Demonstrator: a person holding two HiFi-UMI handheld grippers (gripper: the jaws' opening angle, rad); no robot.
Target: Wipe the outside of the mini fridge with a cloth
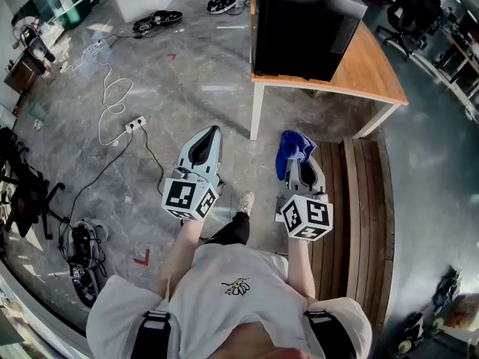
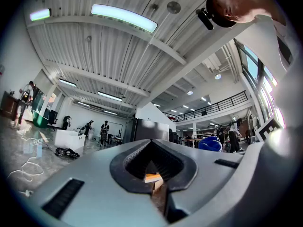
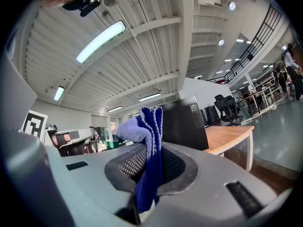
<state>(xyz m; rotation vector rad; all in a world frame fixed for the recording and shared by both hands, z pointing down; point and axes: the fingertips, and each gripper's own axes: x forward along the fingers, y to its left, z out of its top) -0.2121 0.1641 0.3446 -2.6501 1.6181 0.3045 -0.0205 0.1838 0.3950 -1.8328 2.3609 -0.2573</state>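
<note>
Holding the blue cloth (image 1: 292,149) pinched in my right gripper (image 1: 301,167), my left gripper (image 1: 212,134) pressed together on nothing, I judged wiping not yet begun, both well apart from the mini fridge (image 1: 303,28).

The black, boxy mini fridge (image 1: 303,28) stood upright on the light wooden table (image 1: 370,69), toward that table's left end. Its smooth, glossy dark front faced me. From the right gripper view it rose as a tall dark slab (image 3: 182,122) just behind the cloth, though the head view showed the two well apart. The blue terry cloth (image 1: 293,149) was pinched in folds between the jaws of my right gripper (image 1: 303,169). Its ribbed upper part (image 3: 144,126) stood above the jaws and flopped to one side, while a darker tail hung down through the gap. It touched neither fridge nor table.
</note>
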